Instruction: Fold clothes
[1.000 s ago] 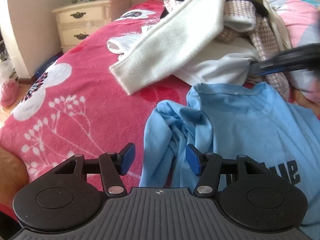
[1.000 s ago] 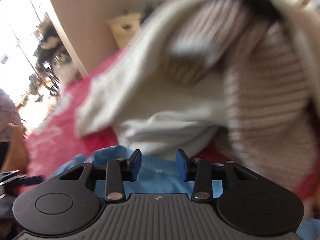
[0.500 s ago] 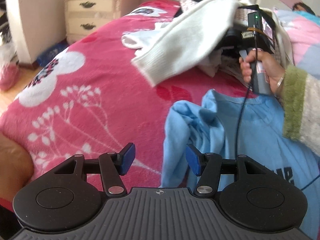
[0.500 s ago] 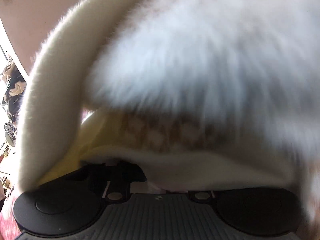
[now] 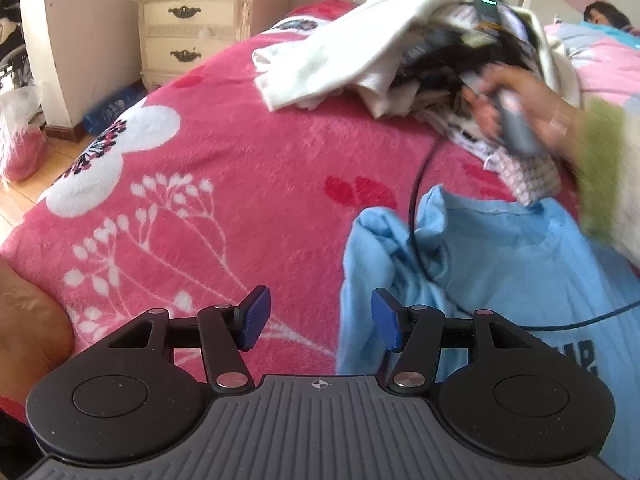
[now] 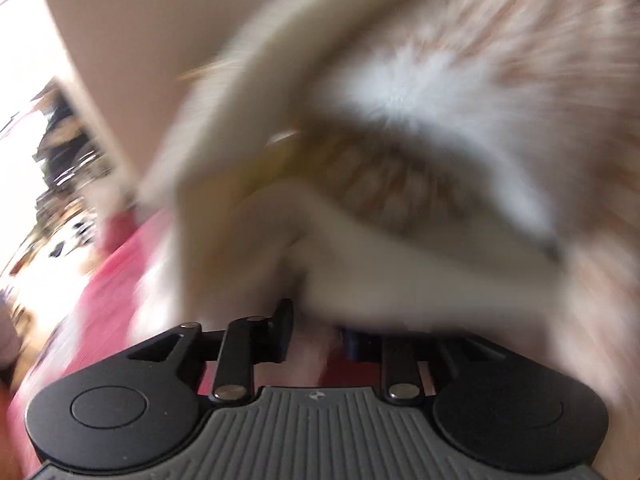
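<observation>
A light blue T-shirt (image 5: 500,280) lies rumpled on the pink flowered blanket (image 5: 240,160). My left gripper (image 5: 320,316) hovers open at the shirt's left edge, nothing between its blue pads. Further back is a heap of clothes with a cream sweater (image 5: 352,52) on top and a pink-white knit (image 5: 532,172) hanging down. A person's hand (image 5: 520,108) pushes my right gripper into that heap. In the blurred right wrist view, my right gripper (image 6: 316,332) is opening; cream cloth (image 6: 400,280) lies over its right finger, and I see no pinch.
A cream nightstand (image 5: 200,28) stands beyond the bed's left side, with a blue object (image 5: 108,108) and a pink bag (image 5: 20,152) on the floor. A black cable (image 5: 416,200) trails over the blue shirt. A person (image 5: 604,14) lies at the far right.
My right gripper went from facing the heap into it, and cloth now fills its view. The left view has swung left, so the blue shirt sits further right. The cream sweater shifted.
</observation>
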`<state>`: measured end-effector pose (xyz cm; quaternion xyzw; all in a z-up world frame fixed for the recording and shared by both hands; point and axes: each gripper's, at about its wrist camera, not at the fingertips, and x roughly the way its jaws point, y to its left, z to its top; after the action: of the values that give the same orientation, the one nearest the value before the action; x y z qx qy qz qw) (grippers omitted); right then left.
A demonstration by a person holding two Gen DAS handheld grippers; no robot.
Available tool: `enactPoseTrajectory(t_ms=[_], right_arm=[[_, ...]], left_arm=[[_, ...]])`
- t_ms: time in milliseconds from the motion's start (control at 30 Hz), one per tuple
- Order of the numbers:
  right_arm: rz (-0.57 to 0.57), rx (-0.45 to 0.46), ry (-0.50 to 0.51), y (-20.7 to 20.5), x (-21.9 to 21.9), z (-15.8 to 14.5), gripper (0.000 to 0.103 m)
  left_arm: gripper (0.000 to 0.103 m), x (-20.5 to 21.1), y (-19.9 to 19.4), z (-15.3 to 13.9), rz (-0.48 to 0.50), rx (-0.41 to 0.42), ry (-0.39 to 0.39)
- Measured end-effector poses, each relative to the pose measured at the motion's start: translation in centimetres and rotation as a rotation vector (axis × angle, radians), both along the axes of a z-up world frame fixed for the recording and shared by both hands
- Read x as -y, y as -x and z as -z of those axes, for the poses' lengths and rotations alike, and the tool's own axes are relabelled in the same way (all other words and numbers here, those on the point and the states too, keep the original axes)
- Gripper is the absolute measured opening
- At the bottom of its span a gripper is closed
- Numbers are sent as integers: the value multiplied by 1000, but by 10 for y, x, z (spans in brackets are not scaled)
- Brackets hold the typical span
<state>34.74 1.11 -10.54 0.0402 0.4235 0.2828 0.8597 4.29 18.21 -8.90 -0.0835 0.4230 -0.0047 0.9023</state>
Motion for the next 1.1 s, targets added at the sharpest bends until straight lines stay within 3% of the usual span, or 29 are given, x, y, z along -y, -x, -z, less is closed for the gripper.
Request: enactPoseTrajectory(t_ms=[67,167,300,400,500,567,700,1100], right_arm=[[-85,0,-41,37,27,-20,34],[-133,129,12,90,75,-49,41],[-31,151,185,107,131,-29,41],[37,99,234,94,144,13,42],[29,175,230,69,131,42,42],[97,190,175,48,124,55,42],[167,235,118,12,104,64,43],[161,304,107,-70,59,71,39]], left_arm=[[56,2,3,-4,-8,13,15],[56,5,6,-10,-9,30,19],[56,8,9,-15,-7,51,21],[56,10,7,-10,-12,35,34],[56,13,5,-3,-8,11,20],[56,14,5,1,-4,-2,2],[56,8,0,6,-16,-26,-5],[56,-17,-9,10,-98,-66,47]])
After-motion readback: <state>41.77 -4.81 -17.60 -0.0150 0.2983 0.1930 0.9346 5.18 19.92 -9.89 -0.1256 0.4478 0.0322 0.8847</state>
